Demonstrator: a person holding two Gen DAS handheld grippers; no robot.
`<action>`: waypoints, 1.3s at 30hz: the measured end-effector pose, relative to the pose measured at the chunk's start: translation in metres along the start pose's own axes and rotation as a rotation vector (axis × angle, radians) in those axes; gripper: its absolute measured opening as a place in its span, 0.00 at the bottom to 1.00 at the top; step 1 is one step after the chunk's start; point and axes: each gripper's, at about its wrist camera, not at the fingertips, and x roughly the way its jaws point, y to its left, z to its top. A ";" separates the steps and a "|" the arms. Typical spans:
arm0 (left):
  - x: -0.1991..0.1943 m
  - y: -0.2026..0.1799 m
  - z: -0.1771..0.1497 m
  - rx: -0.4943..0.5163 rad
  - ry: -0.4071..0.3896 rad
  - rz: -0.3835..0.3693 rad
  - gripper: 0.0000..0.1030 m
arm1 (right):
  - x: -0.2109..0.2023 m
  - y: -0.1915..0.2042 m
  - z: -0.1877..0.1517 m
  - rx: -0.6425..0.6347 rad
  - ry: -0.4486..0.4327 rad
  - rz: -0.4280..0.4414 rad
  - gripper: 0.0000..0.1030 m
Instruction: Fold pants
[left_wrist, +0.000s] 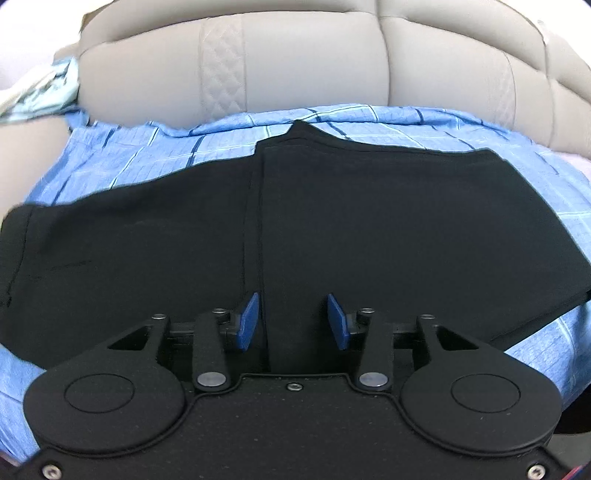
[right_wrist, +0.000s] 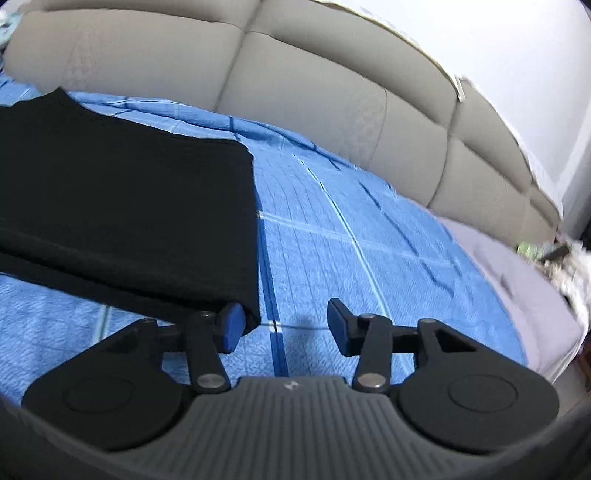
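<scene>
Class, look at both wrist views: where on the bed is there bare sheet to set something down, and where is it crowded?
Bare blue checked sheet lies right of the black pants, bordered by the grey padded headboard and a lilac cover. A narrower strip runs between pants and headboard. Crowded: the middle, under the pants, with the open left gripper above them and the open right gripper at their corner.

The pants (left_wrist: 332, 221) are seen as matt black cloth, the bedspread (right_wrist: 351, 258) as crinkled blue woven fabric, the headboard (left_wrist: 295, 62) as smooth, possibly leather-like padding, and the left gripper (left_wrist: 291, 321) as matt black plastic with bright metal screws.
</scene>
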 end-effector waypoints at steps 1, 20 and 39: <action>-0.001 0.003 0.000 -0.016 0.000 -0.011 0.39 | -0.006 0.000 0.004 0.001 -0.004 0.014 0.70; -0.005 0.035 -0.001 -0.154 0.024 -0.061 0.41 | 0.014 0.122 0.062 -0.053 -0.183 0.437 0.86; -0.058 0.142 -0.033 -0.474 -0.081 0.221 0.77 | -0.012 0.175 0.078 -0.024 -0.238 0.685 0.93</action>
